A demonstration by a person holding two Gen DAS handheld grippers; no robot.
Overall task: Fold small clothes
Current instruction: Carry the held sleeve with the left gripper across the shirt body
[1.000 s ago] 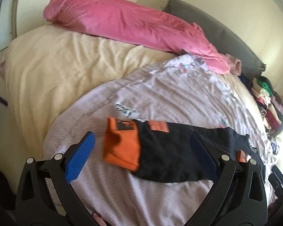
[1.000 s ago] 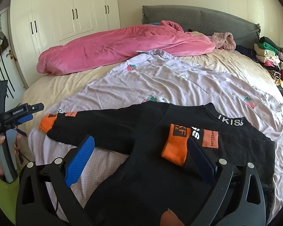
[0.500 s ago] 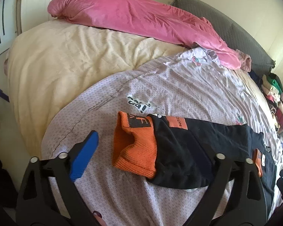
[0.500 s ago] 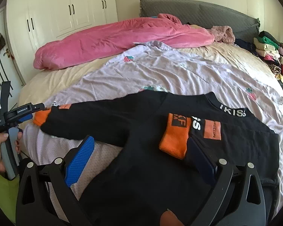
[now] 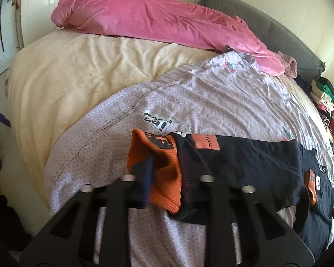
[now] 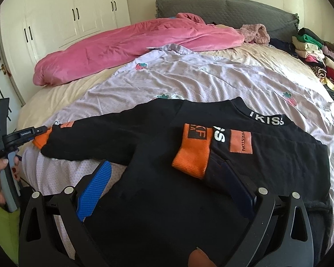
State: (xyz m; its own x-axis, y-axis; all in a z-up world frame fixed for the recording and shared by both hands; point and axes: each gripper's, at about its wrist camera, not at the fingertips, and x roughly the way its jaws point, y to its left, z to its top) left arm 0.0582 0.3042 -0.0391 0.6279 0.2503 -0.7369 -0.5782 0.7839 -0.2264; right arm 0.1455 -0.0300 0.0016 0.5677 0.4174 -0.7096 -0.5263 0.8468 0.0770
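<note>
A black sweater with orange cuffs lies flat on the lilac sheet. One sleeve is folded over the chest, and its cuff shows. The other sleeve stretches left to an orange cuff. My left gripper has its jaws closing, pinching that cuff between them. The right wrist view shows it at the far left, held by a hand. My right gripper hovers open over the sweater's lower body, with its blue pad at the hem side.
A pink duvet lies across the back of the bed by a grey headboard. A cream blanket covers the left part. Stacked clothes sit at the right edge. White wardrobe doors stand behind.
My left gripper sank toward the outstretched sleeve and its jaws went from wide open to closed on the orange cuff. The right gripper stayed open and came slightly nearer the sweater.
</note>
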